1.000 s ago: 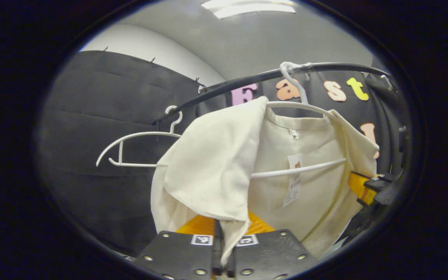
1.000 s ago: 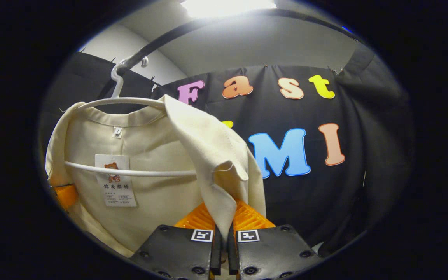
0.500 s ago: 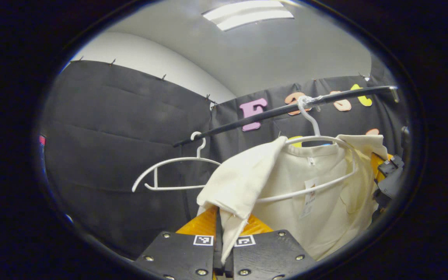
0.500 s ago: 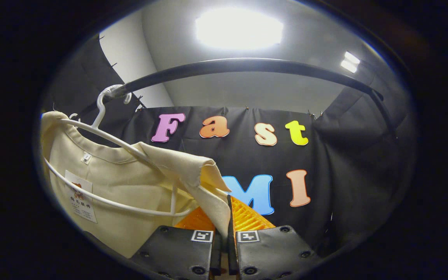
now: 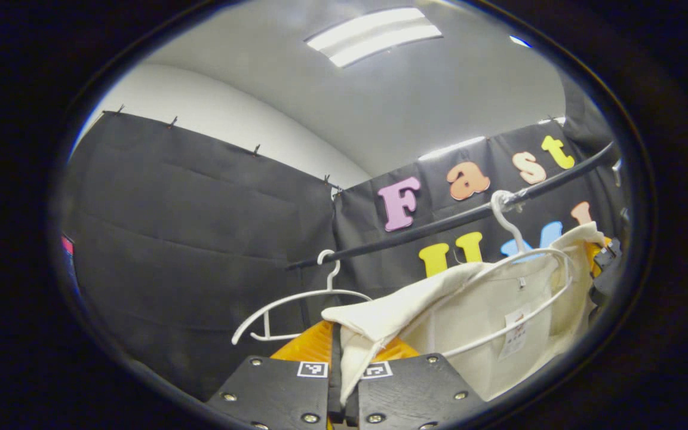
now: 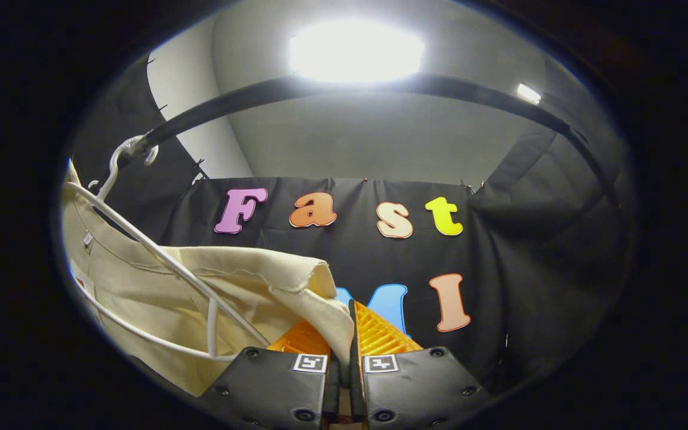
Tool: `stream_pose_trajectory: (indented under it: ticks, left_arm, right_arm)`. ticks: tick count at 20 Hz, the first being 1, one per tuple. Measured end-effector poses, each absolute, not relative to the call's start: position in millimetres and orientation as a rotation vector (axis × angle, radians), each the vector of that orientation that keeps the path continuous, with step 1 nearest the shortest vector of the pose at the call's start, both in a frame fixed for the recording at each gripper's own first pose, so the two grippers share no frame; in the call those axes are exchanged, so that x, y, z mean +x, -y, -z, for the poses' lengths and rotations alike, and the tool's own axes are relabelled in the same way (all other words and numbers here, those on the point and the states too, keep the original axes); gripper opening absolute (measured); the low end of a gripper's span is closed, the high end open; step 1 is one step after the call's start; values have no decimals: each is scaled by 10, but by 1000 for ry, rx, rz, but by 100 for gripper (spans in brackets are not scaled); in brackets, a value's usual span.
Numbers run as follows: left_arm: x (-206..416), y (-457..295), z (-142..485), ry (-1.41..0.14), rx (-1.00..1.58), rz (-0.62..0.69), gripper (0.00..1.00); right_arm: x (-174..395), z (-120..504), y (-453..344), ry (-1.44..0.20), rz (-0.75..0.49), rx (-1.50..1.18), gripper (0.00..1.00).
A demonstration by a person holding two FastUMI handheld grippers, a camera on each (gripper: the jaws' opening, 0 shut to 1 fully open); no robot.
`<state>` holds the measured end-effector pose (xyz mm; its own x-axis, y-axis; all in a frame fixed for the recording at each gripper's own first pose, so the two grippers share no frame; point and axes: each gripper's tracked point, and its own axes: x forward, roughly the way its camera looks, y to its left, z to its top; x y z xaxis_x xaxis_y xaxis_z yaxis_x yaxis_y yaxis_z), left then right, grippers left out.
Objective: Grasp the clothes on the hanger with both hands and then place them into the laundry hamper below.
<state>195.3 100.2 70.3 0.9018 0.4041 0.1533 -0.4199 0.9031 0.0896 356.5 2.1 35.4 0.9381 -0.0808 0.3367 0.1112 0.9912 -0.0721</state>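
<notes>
Two grips: left hand-held gripper (image 5: 344,382) and right hand-held gripper (image 6: 344,364) stayed clamped on the shirt (image 5: 487,322).
Change: shirt had slid lower toward 6 o'clock, half off its hanger (image 5: 535,263).

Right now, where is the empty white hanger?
In the left gripper view the empty hanger hangs on the black rail, left of the cream shirt and its hanger.

Lower hem of the cream cotton shirt (image 5: 487,334) cut off below; paper tag (image 5: 516,340) too small to read; far sleeve possibly hidden behind fabric.
</notes>
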Motion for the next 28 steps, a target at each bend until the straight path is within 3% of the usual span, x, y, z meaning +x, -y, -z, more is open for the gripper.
stream_pose_trajectory:
  ticks: [5, 14, 28]
  left_arm:
    - [2226, -1218, -788, 146, 109, -347, 4]
    - [2664, -1218, -251, 82, -39, -230, 4]
    - [2181, -1218, 613, -46, 5, -224, 5]
  right_arm:
    - [3854, -239, -156, 308, 5, -36, 8]
    - [4290, 509, -273, 98, -108, 28, 9]
    - [3519, 1125, -464, -12, -153, -31, 7]
